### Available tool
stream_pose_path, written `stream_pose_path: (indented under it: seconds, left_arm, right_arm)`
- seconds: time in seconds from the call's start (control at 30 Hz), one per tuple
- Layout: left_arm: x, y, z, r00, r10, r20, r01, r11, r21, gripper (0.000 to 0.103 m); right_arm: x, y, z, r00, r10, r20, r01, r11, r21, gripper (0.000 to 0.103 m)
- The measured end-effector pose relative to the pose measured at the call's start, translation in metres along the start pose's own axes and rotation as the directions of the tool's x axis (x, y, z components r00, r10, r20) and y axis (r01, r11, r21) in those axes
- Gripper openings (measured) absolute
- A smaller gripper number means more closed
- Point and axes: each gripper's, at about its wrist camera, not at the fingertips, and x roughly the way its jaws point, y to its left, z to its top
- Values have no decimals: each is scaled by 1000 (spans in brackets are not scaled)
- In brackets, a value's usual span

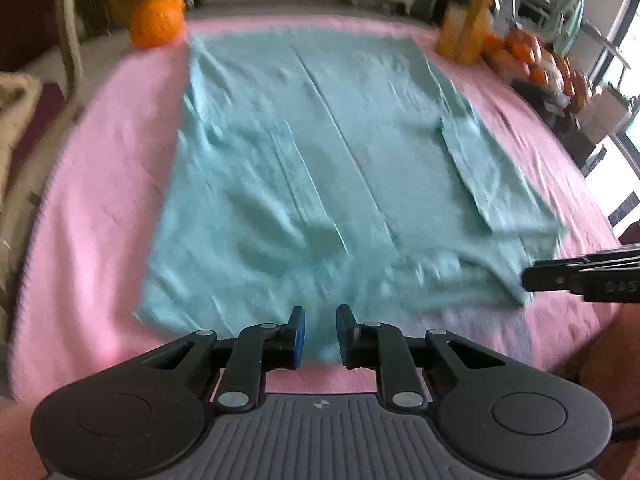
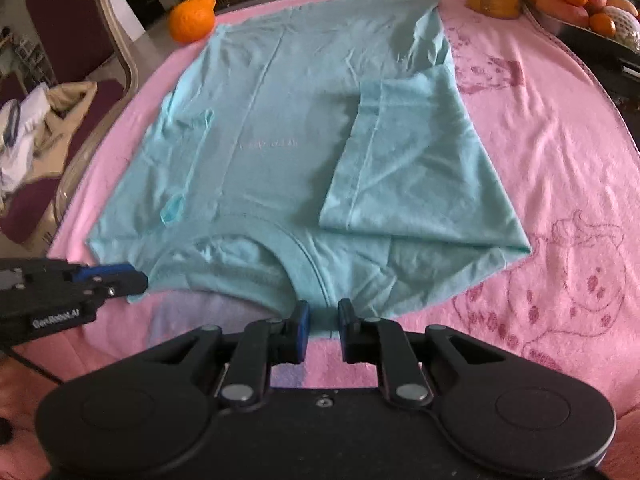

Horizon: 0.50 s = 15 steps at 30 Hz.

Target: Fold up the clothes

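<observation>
On the pink-covered counter (image 1: 100,168), in the left wrist view, a teal T-shirt (image 1: 280,168) is seen spread flat, sides turned inward for folding. The left gripper (image 1: 321,336) is pitched down over the near hem, its fingers narrowly parted with cloth between; a pinch cannot be confirmed. In the right wrist view, the right gripper (image 2: 323,330) is tilted down at the collar (image 2: 308,268), narrowly parted likewise, grip uncertain, probably to lift this edge forward.

Plain turquoise T-shirt (image 2: 288,120) on pink cartoon-printed blanket (image 2: 560,152).
</observation>
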Motion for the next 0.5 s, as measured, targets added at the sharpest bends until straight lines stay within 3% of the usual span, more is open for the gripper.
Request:
stream_pose_path:
  seconds: [0.17,0.27,0.4,0.5]
  left_arm:
    - [-31,28,61,985,49,165,-40,998,-53,19]
    - [-41,52,106,967,74,244,-47,992,-115,23]
    - [-20,85,166,956,131,262,-81,978,-193,37]
    - [18,115,203,967,128,219,-67,961,-268,40]
  right_arm:
    - [-42,-3,47,991,43,130,-50,998,46,21]
    - [-74,-5,90,967,62,247,-80,995,62,27]
    - [-92,-12,152,921,46,387,-89,992,93,34]
    - [-78,-29,204,898,6,439,-80,985,150,35]
